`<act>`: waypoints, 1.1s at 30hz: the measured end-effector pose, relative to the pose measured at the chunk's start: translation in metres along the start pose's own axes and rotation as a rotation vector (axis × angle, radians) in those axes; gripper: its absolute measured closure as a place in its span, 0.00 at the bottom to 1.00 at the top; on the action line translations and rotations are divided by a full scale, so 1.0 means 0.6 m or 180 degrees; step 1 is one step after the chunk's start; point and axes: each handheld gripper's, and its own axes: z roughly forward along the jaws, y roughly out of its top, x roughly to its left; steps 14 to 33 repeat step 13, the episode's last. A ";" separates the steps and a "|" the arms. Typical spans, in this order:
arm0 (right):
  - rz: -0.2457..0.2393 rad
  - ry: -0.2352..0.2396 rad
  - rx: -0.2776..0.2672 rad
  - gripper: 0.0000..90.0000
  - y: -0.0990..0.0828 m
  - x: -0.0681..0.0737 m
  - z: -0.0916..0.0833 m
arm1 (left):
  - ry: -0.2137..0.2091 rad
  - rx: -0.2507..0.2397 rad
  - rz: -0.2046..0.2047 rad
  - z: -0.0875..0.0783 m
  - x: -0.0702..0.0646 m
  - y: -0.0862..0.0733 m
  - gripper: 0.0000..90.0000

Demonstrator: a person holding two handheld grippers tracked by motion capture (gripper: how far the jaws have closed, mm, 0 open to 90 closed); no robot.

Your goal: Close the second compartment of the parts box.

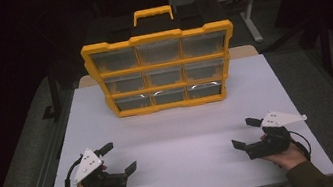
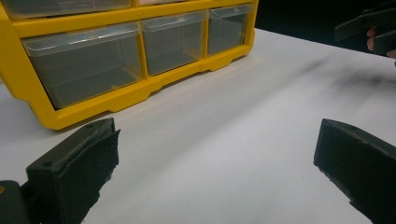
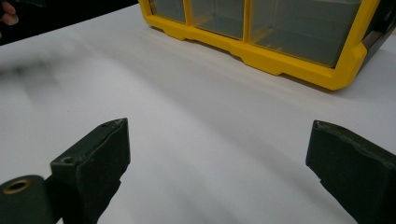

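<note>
We judge the work barely begun: the yellow drawer cabinet [image 1: 161, 70] stands upright at the far middle of the white counter [image 1: 187, 141], all nine of its clear drawers, three rows of three, look shut, and nothing has been pulled out yet. Our two tools wait well short of the cabinet on its near side, the left tool [image 1: 119, 156] toward its left corner and the right tool [image 1: 245, 133] toward its right, each with jaws spread wide apart and holding nothing. Reaching in and opening a drawer is all left to do.

One organizer [image 1: 161, 71], nine drawers [image 1: 164, 76]
</note>
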 end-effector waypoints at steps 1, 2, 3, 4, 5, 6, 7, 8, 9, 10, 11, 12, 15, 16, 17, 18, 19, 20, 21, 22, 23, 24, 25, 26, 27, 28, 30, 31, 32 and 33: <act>-0.0011 -0.0001 0.0013 0.06 -0.001 0.000 0.001 | 0.0000 0.0001 0.0001 0.000 0.000 0.000 0.00; 0.0000 -0.0003 0.0032 0.06 -0.001 0.000 0.001 | 0.0001 0.0005 0.0001 0.000 0.000 0.000 0.00; -0.0018 -0.0012 0.0050 0.06 -0.001 0.000 0.002 | 0.0000 0.0022 0.0012 0.000 0.000 0.000 0.00; -0.0021 -0.0017 0.0063 0.06 -0.002 0.000 0.003 | -0.0001 0.0025 0.0016 0.000 0.000 -0.001 0.00; -0.0025 -0.0018 0.0068 0.06 -0.002 0.000 0.003 | 0.0000 0.0022 0.0014 0.001 0.000 -0.001 0.00; -0.0027 -0.0023 0.0068 0.06 -0.002 0.000 0.003 | 0.0001 0.0020 0.0011 0.001 0.000 -0.001 0.00; -0.0029 -0.0028 0.0069 0.06 -0.002 0.000 0.003 | -0.0001 0.0015 0.0008 0.002 -0.001 -0.001 0.00; -0.0030 -0.0026 0.0069 0.06 -0.002 0.000 0.002 | -0.0004 0.0020 0.0017 0.002 0.000 -0.001 0.00; -0.0032 -0.0024 0.0067 0.06 -0.002 0.000 0.002 | -0.0005 0.0021 0.0016 0.002 0.000 -0.001 0.00; -0.0032 -0.0025 0.0068 0.06 -0.002 0.000 0.002 | -0.0004 0.0025 0.0015 0.002 -0.001 -0.001 0.00; -0.0035 -0.0025 0.0069 0.06 -0.002 0.000 0.002 | -0.0004 0.0026 0.0016 0.003 -0.001 -0.001 0.00; -0.0035 -0.0024 0.0067 0.06 -0.001 0.000 0.002 | -0.0003 0.0029 0.0016 0.003 -0.001 -0.001 0.00; -0.0038 -0.0025 0.0067 0.06 -0.001 0.000 0.002 | -0.0004 0.0038 0.0018 0.003 0.000 -0.001 0.00; -0.0038 -0.0025 0.0067 0.06 -0.001 0.000 0.002 | -0.0004 0.0038 0.0018 0.003 0.000 -0.001 0.00; -0.0038 -0.0025 0.0067 0.06 -0.001 0.000 0.002 | -0.0004 0.0038 0.0018 0.003 0.000 -0.001 0.00; -0.0038 -0.0025 0.0067 0.06 -0.001 0.000 0.002 | -0.0004 0.0038 0.0018 0.003 0.000 -0.001 0.00; -0.0038 -0.0025 0.0067 0.06 -0.001 0.000 0.002 | -0.0004 0.0038 0.0018 0.003 0.000 -0.001 0.00; -0.0038 -0.0025 0.0067 0.06 -0.001 0.000 0.002 | -0.0004 0.0038 0.0018 0.003 0.000 -0.001 0.00; -0.0038 -0.0025 0.0067 0.06 -0.001 0.000 0.002 | -0.0004 0.0038 0.0018 0.003 0.000 -0.001 0.00; -0.0038 -0.0025 0.0067 0.06 -0.001 0.000 0.002 | -0.0004 0.0038 0.0018 0.003 0.000 -0.001 0.00; -0.0038 -0.0025 0.0067 0.06 -0.001 0.000 0.002 | -0.0004 0.0038 0.0018 0.003 0.000 -0.001 0.00; -0.0038 -0.0025 0.0067 0.06 -0.001 0.000 0.002 | -0.0004 0.0038 0.0018 0.003 0.000 -0.001 0.00; -0.0038 -0.0025 0.0067 0.06 -0.001 0.000 0.002 | -0.0004 0.0038 0.0018 0.003 0.000 -0.001 0.00; -0.0038 -0.0025 0.0067 0.06 -0.001 0.000 0.002 | -0.0004 0.0038 0.0018 0.003 0.000 -0.001 0.00; -0.0038 -0.0025 0.0067 0.06 -0.001 0.000 0.002 | -0.0004 0.0038 0.0018 0.003 0.000 -0.001 0.00; -0.0038 -0.0025 0.0067 0.06 -0.001 0.000 0.002 | -0.0004 0.0038 0.0018 0.003 0.000 -0.001 0.00; -0.0038 -0.0025 0.0067 0.06 -0.001 0.000 0.002 | -0.0004 0.0038 0.0018 0.003 0.000 -0.001 0.00; -0.0038 -0.0025 0.0067 0.06 -0.001 0.000 0.002 | -0.0004 0.0038 0.0018 0.003 0.000 -0.001 0.00; -0.0038 -0.0025 0.0067 0.06 -0.001 0.000 0.002 | -0.0004 0.0038 0.0018 0.003 0.000 -0.001 0.00; -0.0038 -0.0025 0.0067 0.06 -0.001 0.000 0.002 | -0.0004 0.0038 0.0018 0.003 0.000 -0.001 0.00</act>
